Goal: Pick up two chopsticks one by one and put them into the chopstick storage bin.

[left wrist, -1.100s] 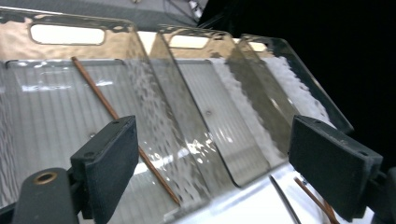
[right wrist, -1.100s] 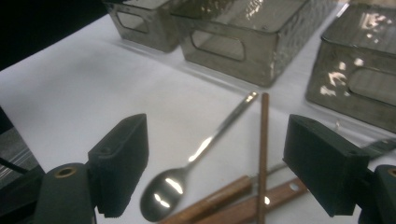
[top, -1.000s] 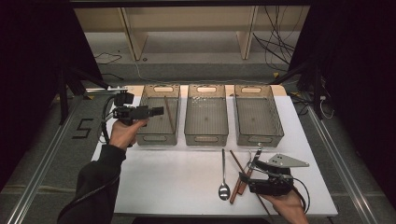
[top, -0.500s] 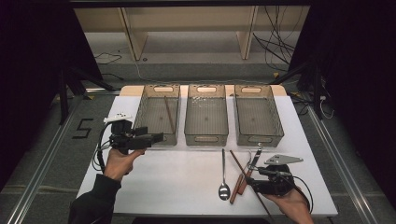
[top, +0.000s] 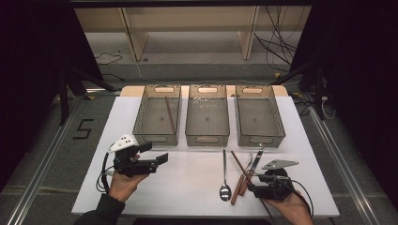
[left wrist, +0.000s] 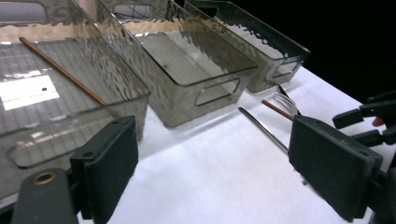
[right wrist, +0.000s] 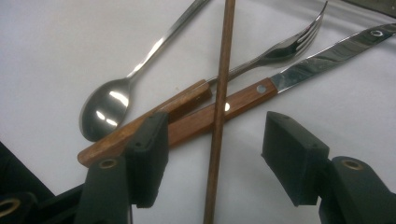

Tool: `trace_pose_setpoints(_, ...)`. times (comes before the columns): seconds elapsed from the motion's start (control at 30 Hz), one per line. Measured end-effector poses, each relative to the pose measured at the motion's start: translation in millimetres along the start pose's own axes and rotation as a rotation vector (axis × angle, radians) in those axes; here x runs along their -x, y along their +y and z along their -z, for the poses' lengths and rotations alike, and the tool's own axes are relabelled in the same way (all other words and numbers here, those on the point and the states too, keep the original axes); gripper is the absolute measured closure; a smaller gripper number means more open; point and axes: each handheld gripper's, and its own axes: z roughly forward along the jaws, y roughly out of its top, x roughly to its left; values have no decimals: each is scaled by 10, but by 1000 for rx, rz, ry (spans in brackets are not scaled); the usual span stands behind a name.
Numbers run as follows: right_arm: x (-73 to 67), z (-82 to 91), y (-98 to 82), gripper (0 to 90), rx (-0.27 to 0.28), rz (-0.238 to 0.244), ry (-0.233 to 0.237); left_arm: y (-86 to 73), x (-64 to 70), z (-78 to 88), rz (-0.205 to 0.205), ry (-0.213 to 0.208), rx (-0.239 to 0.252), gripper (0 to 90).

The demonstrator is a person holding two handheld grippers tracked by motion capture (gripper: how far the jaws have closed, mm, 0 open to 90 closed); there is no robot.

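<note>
Chopstick [right wrist: 218, 112] on the white table [top: 187, 187] is straddled by the right gripper [top: 253, 188]; the account runs from left to right. Farthest left, the left gripper [top: 157, 159] is held in the person's left hand [top: 123, 183] above the table's near left part, jaws spread wide with nothing between them. Ahead of it and slightly to its left, as seen in the left gripper view, the left bin [left wrist: 70, 116] is found, with a second chopstick [top: 170, 115] lying lengthwise inside. Straight ahead of that gripper the middle bin [top: 207, 115] stands, and beyond it, to the right, the right bin [top: 259, 117]; all three are set side by side. Past the left gripper's right jaw, the cutlery is seen lying on the table. A spoon [top: 225, 180] is placed to the left of the right gripper's jaws, bowl toward the person. Just beside it, a fork [right wrist: 280, 49] and a knife [right wrist: 299, 67], both wooden-handled, are crossed over by the chopstick. In the right gripper view that chopstick runs up between the two jaws, nearer the left one, with neither pad pressed against it. The jaws have just been closing and are partly apart. The right gripper is held low in the person's right hand [top: 291, 208] at the table's near right.
</note>
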Motion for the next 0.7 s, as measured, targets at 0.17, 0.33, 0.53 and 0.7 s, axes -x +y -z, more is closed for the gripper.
trace_pose_setpoints(0.17,-25,-20,-10,473,-28,-1,4,-78,74,30,-49,4,11,156)
trace_pose_setpoints(0.33,-20,-41,-31,585,-56,-2,14,-136,117,20,-77,16,5,156)
trace_pose_setpoints(0.53,16,-56,-54,656,-75,-15,8,-173,123,4,-59,21,-2,156)
trace_pose_setpoints(0.7,8,-93,-68,698,-99,-20,11,-189,136,1,-55,25,-9,156)
